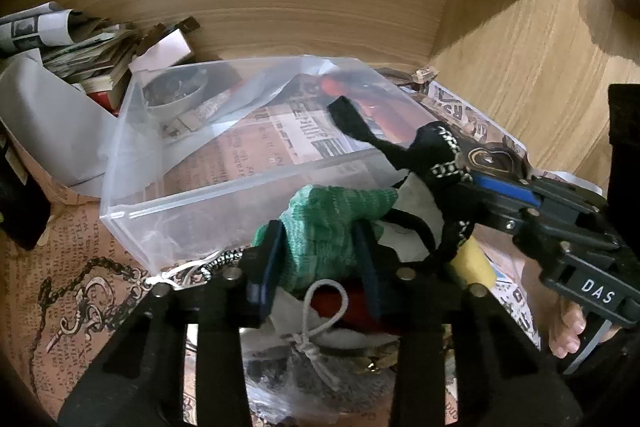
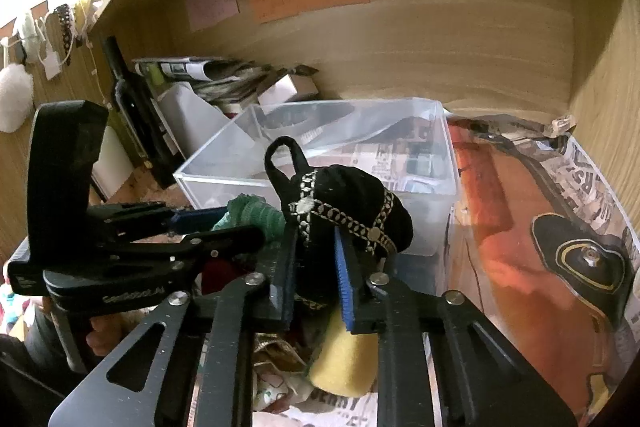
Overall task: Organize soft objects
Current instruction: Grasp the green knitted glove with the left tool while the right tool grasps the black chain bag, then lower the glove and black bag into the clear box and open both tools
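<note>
While left tongs point(image 1: 320, 259) pinch green knit cloth point(image 1: 332, 223), right tongs point(image 2: 316, 279) clamp black silver-trimmed pouch point(image 2: 352, 211).

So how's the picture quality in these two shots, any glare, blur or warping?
Left wrist view: heavy fisheye bending, dim dark corners, the clear plastic box hazy, the left gripper reasonably sharp on the green knit cloth. Right wrist view: blown-out white glare top left, the wooden back panel smeared and curved.
</note>
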### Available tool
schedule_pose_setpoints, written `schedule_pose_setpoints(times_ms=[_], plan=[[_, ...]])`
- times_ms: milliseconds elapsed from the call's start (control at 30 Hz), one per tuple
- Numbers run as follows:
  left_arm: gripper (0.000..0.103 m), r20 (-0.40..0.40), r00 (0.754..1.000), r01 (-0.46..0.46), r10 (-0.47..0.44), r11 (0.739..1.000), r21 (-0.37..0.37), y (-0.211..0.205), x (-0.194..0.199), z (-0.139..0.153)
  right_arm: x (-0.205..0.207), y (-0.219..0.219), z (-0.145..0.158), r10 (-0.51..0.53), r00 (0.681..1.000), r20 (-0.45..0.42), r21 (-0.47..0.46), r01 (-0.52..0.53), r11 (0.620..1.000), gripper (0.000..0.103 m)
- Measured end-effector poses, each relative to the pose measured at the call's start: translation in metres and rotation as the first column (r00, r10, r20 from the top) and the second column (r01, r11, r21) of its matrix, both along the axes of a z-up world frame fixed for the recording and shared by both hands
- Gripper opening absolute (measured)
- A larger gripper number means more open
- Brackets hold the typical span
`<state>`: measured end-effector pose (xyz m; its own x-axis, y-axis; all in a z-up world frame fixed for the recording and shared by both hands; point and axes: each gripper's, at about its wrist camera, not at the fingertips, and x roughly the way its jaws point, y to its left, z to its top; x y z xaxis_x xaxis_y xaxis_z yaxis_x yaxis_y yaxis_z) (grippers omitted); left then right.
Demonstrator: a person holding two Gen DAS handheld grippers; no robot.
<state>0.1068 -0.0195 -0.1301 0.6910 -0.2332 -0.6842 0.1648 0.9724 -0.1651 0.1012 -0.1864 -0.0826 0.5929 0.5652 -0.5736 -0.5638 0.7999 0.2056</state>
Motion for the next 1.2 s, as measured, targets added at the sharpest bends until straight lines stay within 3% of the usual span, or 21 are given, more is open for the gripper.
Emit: schedule_pose_setpoints(times_ms=[200, 433, 833, 1200], plan=[[0.022, 0.046, 0.999, -0.007, 0.007, 1.0, -0.006, 0.003, -0.012, 0.015, -0.004, -0.004, 0.011, -0.011, 0.999, 0.038, 0.028, 0.01, 1.0, 0.012], [0.022, 0.132, 0.991, -0.021, 0.022, 1.0, -0.009, 0.007, -0.029, 0.042, -0.011, -0.01, 0.03, -0.032, 0.994, 0.107, 0.056, 0.026, 0.998, 0.012], [0.022, 0.288, 0.953, -0.1, 0.097, 0.995, -0.006, 0.026, -0.042, 0.093, -0.013, -0.006, 0.072, -0.06, 0.965, 0.253, 0.081, 0.041, 0.996, 0.012], [0.022, 0.29, 0.944, -0.175, 0.156, 0.984, 0.042, 0.046, -0.002, 0.1, 0.016, 0.015, 0.084, -0.09, 0.941, 0.325, 0.01, 0.092, 0.996, 0.012]])
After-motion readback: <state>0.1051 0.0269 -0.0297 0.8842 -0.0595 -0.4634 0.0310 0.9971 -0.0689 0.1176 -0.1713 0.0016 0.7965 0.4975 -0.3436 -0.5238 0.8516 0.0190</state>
